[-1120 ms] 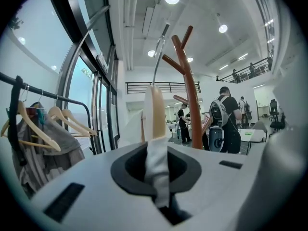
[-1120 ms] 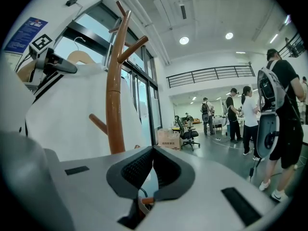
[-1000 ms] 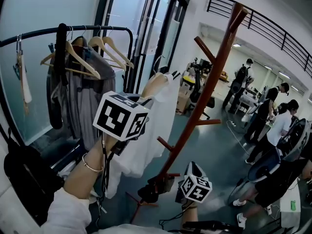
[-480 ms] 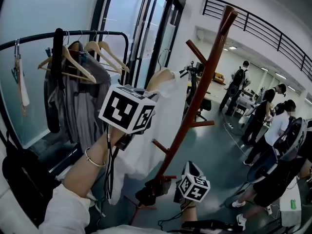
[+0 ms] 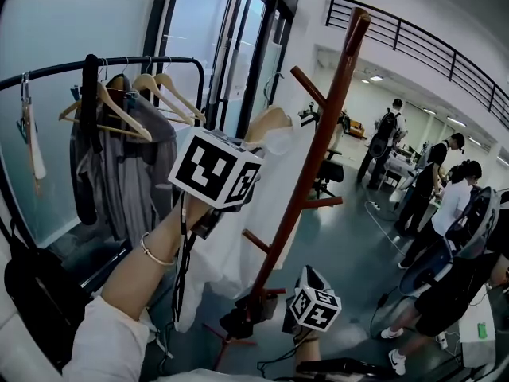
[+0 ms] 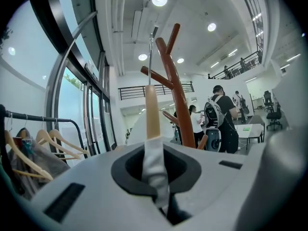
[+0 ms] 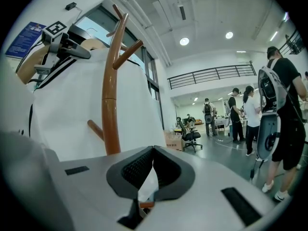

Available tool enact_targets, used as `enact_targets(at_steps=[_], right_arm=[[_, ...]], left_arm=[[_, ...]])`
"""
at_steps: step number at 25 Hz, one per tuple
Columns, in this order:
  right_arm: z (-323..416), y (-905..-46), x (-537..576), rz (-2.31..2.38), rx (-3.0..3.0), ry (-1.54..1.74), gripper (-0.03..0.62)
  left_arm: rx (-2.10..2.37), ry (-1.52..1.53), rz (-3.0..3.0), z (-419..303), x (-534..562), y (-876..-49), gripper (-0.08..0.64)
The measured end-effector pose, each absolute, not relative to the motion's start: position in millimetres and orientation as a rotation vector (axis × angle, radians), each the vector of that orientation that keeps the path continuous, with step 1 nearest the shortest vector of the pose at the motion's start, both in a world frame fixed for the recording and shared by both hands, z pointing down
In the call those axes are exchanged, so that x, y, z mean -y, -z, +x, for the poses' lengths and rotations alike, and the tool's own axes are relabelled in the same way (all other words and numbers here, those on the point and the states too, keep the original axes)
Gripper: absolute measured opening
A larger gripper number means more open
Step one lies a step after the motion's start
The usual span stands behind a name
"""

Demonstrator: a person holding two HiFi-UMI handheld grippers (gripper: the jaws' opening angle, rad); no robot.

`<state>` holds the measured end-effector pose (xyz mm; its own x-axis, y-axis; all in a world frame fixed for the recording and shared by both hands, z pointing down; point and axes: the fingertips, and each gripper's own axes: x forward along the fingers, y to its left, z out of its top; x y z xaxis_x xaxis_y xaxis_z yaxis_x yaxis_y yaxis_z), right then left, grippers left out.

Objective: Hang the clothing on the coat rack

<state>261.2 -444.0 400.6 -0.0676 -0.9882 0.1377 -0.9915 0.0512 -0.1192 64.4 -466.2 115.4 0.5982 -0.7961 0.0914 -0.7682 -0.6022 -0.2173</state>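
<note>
My left gripper (image 5: 241, 148) is raised and shut on a wooden hanger (image 5: 266, 121) that carries a white garment (image 5: 231, 245). In the left gripper view the jaws (image 6: 156, 177) pinch the hanger (image 6: 152, 112) through white cloth, and its metal hook (image 6: 150, 57) rises just left of the brown coat rack (image 6: 175, 88). The rack's pole (image 5: 316, 150) stands right of the garment, with pegs along it. My right gripper (image 5: 242, 317) hangs low by the rack's base, its jaws (image 7: 151, 153) shut. White cloth shows in their slit; I cannot tell whether it is pinched.
A black clothes rail (image 5: 119, 58) with wooden hangers and grey garments (image 5: 127, 157) stands at the left before glass doors. A black bag (image 5: 32, 293) lies at the lower left. Several people (image 5: 433, 185) stand at the right, near desks and an office chair (image 7: 190, 136).
My left gripper has risen with the hanger and garment, closer to the rack's upper pegs. The right gripper has kept still.
</note>
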Motion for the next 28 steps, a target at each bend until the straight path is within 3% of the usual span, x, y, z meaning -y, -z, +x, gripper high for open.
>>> enact_targets(at_steps=[28], right_arm=[[280.4,-420.5,435.6,2.160,2.235,-0.360,0.023]], left_arm=[[-1.285,0.503,-2.635,96.0,497.8,-92.5,0.020]])
